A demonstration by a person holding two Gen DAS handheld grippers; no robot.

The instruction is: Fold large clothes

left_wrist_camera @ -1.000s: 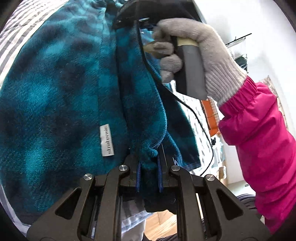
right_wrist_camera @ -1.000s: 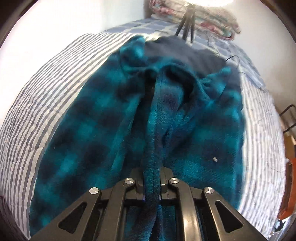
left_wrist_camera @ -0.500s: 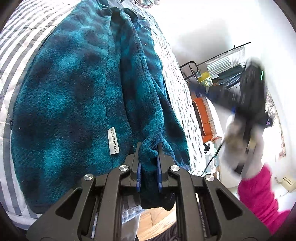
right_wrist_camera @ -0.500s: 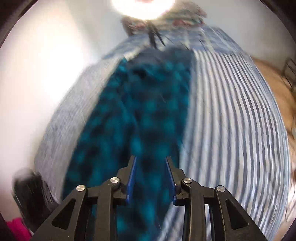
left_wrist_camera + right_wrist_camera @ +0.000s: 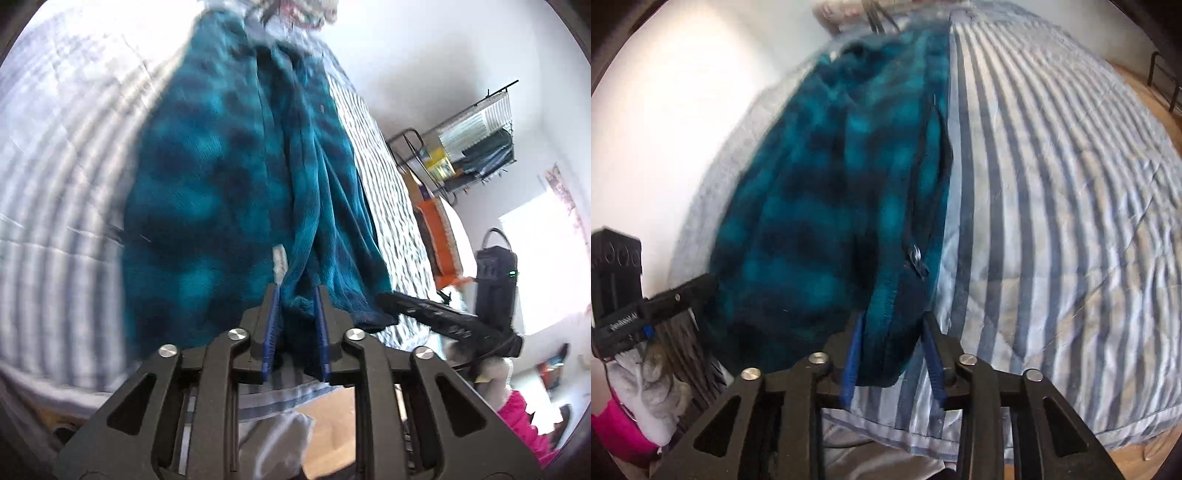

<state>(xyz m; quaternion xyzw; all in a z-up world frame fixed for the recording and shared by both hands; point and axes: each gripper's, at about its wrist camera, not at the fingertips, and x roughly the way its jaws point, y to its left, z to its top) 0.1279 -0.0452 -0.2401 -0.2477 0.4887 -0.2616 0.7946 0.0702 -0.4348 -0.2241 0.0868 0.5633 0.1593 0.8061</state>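
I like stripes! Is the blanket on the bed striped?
Yes, the blanket has blue and white stripes running across it beside the teal fleece jacket.

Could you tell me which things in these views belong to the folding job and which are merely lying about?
Part of the job:
- teal plaid fleece garment
- left gripper, with a bunched hem between its pads
- right gripper, jaws apart around the garment's lower corner
- striped bedspread the garment lies on

Lying about:
- wire rack of clutter
- tripod legs at the bed's far end
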